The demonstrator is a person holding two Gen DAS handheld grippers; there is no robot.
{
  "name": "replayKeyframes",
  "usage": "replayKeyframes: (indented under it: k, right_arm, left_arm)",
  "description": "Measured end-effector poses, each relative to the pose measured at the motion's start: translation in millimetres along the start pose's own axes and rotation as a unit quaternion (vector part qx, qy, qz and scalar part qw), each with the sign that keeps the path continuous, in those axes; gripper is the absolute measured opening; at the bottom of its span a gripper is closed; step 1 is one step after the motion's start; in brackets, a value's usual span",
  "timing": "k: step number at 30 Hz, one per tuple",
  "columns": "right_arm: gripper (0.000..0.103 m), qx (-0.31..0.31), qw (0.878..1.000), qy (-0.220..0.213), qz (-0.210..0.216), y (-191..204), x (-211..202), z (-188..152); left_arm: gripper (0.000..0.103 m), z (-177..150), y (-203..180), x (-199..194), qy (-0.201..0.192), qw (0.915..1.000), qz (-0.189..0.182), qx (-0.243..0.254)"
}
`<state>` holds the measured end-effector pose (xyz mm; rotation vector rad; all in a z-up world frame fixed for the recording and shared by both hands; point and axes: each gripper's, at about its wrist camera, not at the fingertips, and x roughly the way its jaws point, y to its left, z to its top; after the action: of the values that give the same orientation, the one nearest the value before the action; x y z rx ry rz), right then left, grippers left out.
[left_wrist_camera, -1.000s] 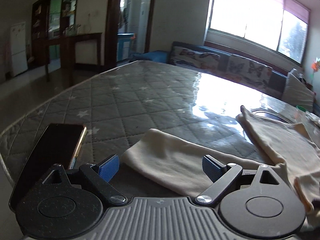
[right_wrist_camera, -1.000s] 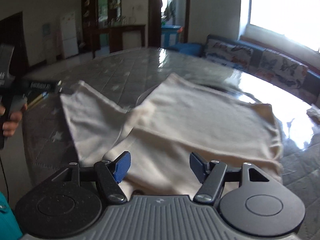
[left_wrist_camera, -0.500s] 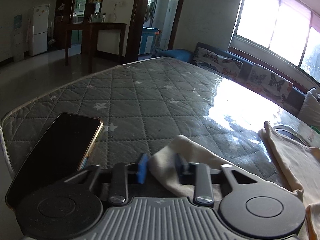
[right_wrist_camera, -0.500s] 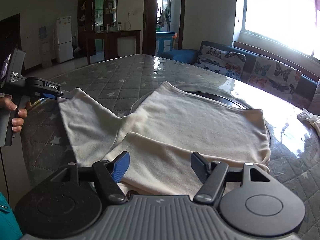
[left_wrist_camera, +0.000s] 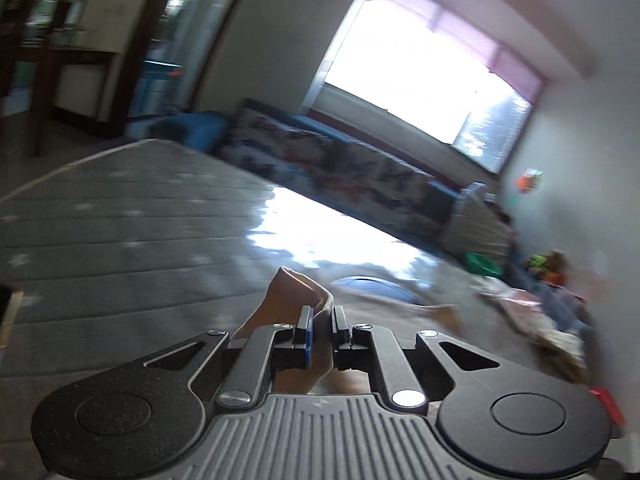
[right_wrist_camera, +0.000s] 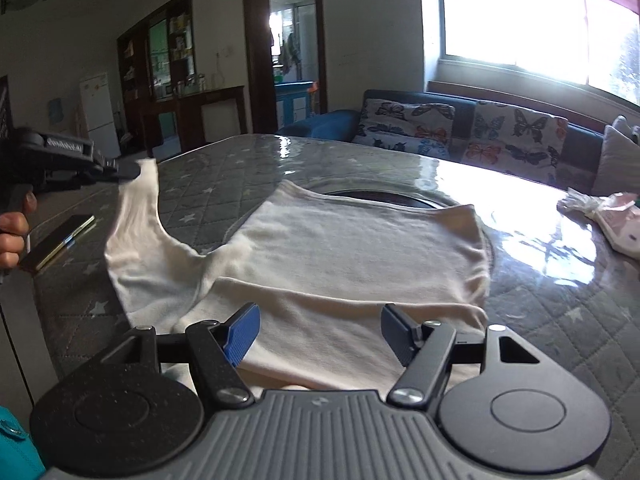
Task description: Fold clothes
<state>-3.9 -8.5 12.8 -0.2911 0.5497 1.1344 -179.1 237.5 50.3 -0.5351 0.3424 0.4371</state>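
Observation:
A cream long-sleeved shirt (right_wrist_camera: pixel 360 240) lies flat on the grey quilted star-pattern tabletop (right_wrist_camera: pixel 224 168), with its near edge folded over. My left gripper (left_wrist_camera: pixel 322 312) is closing its jaws on the cuff of the left sleeve (left_wrist_camera: pixel 288 292), and the pads pinch the cloth. The right wrist view shows that gripper (right_wrist_camera: pixel 128 168) at far left, holding the sleeve (right_wrist_camera: pixel 136 208) lifted off the table and stretched. My right gripper (right_wrist_camera: pixel 320 320) stands open just above the shirt's near folded edge, with nothing pinched between its blue pads.
A dark phone (right_wrist_camera: pixel 60 242) lies near the table's left edge, below the lifted sleeve. A person's hand (right_wrist_camera: pixel 12 236) holds the left gripper's handle. Pale crumpled items (right_wrist_camera: pixel 608 216) sit at the table's far right. A butterfly-print sofa (right_wrist_camera: pixel 480 132) stands behind the table.
My left gripper shut on the sleeve cuff, then rose and swung right, lifting the sleeve off the table. My right gripper shifted a little and stayed open.

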Motion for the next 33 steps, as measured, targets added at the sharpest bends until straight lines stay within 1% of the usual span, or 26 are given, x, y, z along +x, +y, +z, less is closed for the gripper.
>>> replayKeyframes:
  k: [4, 8, 11, 14, 16, 19, 21, 23, 26, 29, 33]
  right_arm:
    - [0.068, 0.022, 1.000, -0.009, -0.018, -16.6, -11.7, -8.8]
    - [0.068, 0.036, 0.999, -0.015, -0.033, -26.4, -18.5, -14.8]
    - [0.068, 0.052, 0.998, -0.018, -0.044, -36.5, -24.6, -20.7]
    - [0.068, 0.059, 0.997, -0.017, -0.051, -42.1, -26.2, -24.8]
    - [0.068, 0.064, 0.996, -0.017, -0.055, -46.1, -26.7, -27.7]
    - [0.068, 0.068, 0.996, -0.016, -0.058, -48.5, -26.7, -29.2]
    - [0.068, 0.067, 0.996, -0.018, -0.062, -48.9, -26.9, -28.8]
    - [0.068, 0.066, 0.996, -0.022, -0.064, -49.3, -28.5, -26.6]
    - [0.068, 0.060, 0.996, -0.025, -0.061, -49.5, -25.4, -20.1]
    - [0.064, 0.056, 0.997, -0.022, -0.045, -48.6, -15.1, -13.5]
    - [0.059, 0.054, 0.998, -0.012, -0.018, -44.5, 5.3, -4.2]
  left_arm:
    - [0.010, 0.6, -54.5, 17.3, 0.014, 0.9964, -0.076, 0.035]
    - [0.010, -10.7, -98.9, 39.2, 0.039, 0.9892, -0.130, 0.054]
    - [0.010, -21.4, -124.1, 56.9, 0.059, 0.9834, -0.159, 0.065]
    - [0.010, -32.7, -137.3, 70.1, 0.078, 0.9784, -0.176, 0.076]
    - [0.010, -40.7, -144.4, 79.1, 0.100, 0.9730, -0.192, 0.079]
    - [0.014, -52.1, -148.4, 86.5, 0.118, 0.9692, -0.189, 0.105]
    - [0.018, -56.2, -139.5, 86.2, 0.126, 0.9689, -0.185, 0.105]
    - [0.020, -57.8, -126.4, 83.2, 0.126, 0.9703, -0.175, 0.109]
    - [0.020, -61.4, -99.8, 77.6, 0.132, 0.9727, -0.145, 0.124]
    - [0.020, -67.7, -71.2, 74.0, 0.143, 0.9745, -0.109, 0.135]
    - [0.020, -74.2, -40.6, 71.7, 0.155, 0.9772, -0.071, 0.127]
